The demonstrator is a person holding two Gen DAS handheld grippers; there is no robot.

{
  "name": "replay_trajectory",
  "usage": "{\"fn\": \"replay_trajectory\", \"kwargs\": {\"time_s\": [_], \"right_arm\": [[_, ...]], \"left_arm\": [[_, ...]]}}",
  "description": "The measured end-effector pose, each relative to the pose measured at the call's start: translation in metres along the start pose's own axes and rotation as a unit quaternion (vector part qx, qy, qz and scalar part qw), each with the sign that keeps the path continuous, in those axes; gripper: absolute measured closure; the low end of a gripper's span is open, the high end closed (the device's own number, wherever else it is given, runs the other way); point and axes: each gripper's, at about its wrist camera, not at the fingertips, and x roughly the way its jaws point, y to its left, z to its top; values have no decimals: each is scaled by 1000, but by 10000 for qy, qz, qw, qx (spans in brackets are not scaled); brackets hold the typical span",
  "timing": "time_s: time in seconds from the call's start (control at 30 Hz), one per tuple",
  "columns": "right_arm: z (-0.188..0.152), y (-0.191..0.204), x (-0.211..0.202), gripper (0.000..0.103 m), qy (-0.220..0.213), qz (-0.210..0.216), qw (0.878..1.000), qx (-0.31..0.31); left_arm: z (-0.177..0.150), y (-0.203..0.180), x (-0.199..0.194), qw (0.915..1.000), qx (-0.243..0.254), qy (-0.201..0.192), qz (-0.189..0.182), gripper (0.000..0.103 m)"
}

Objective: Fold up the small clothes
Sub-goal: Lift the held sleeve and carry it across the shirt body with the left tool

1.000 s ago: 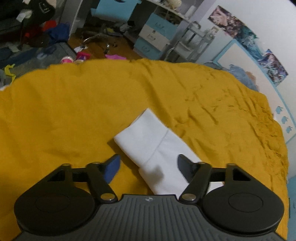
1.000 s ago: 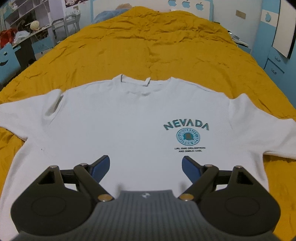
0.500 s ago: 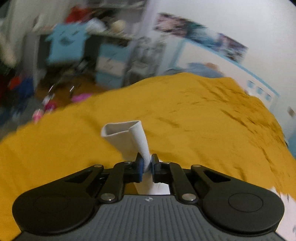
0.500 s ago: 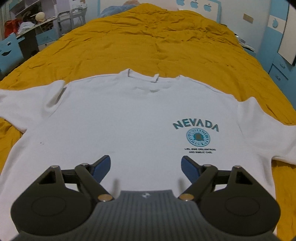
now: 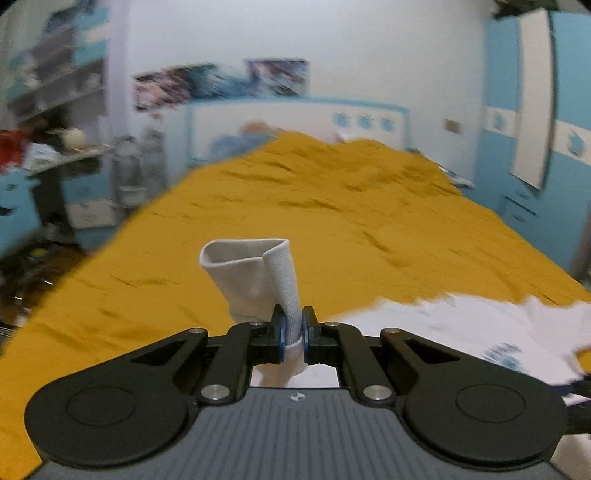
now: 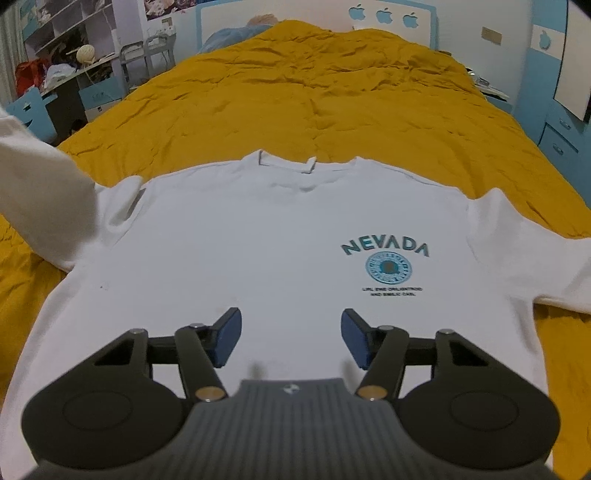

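Observation:
A white T-shirt (image 6: pixel 288 251) with a teal NEVADA print lies face up on the yellow bedspread (image 6: pixel 332 88). My left gripper (image 5: pixel 293 336) is shut on the shirt's left sleeve (image 5: pixel 258 273), whose cuff stands up above the pads, lifted off the bed. That raised sleeve (image 6: pixel 40 184) shows at the left edge of the right wrist view. My right gripper (image 6: pixel 291 338) hovers low over the shirt's lower front, its jaws closing, with only flat fabric beneath them and nothing pinched. The shirt body (image 5: pixel 461 325) appears blurred at the right of the left wrist view.
The yellow bedspread (image 5: pixel 332 206) runs back to a white and blue headboard (image 6: pixel 369 14). A cluttered desk and shelves (image 6: pixel 66 70) stand to the left of the bed, blue cabinets (image 6: pixel 561 140) to the right.
The left gripper closed on the sleeve, lifted it and swung it round toward the shirt body. The right gripper's jaws have narrowed while staying over the lower front.

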Motion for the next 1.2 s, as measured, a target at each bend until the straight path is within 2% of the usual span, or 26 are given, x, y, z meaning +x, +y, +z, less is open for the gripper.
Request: {"fn": "replay_trajectory", "kwargs": {"time_s": [0.07,0.2,0.27,0.37,0.47,0.53,0.6,0.7,0.77,0.83,0.9,1.0,1.1,1.2], "right_arm": [[-2,-5,-3,48,-8,0,10000,59],[-9,-14,-8,49,-41,23,9999,127],[-15,-18,-10,49,-31,5,9999,139],[-25,-21,-8,49,64,82,9997,206],[-32,-21,-3,49,159,142,9995,252],[-34,-20,-3,49,178,224,9992,280],[-33,-16,-3,49,158,330,9990,275],[-28,-9,-4,44,137,541,9981,257],[-24,-5,-4,40,151,721,9968,325],[-20,-1,-2,36,167,908,9948,432],[-15,3,3,29,230,1083,9921,583],[-10,8,14,28,444,1285,9866,898],[-8,9,29,28,710,1458,9785,1274],[-8,11,46,28,1011,1601,9678,1660]], "left_arm": [[-16,-31,15,9992,72,202,-338,95],[-54,-75,49,9940,344,760,-710,95],[-75,-86,67,9883,382,1168,-899,95],[-102,-89,86,9787,188,1674,-1175,92],[-120,-81,94,9680,-63,2027,-1480,78],[-127,-82,90,9638,-205,2094,-1637,69],[-122,-73,81,9619,-377,2001,-1822,53],[-110,-60,65,9593,-552,1746,-2150,43],[-101,-50,54,9636,-530,1587,-2085,40],[-91,-35,43,9708,-484,1440,-1854,40],[-83,-21,40,9781,-448,1370,-1504,40],[-75,1,40,9881,-243,1264,-842,40],[-74,27,47,9904,-258,1328,-297,40],[-77,47,51,9885,-408,1450,-139,40]]}}
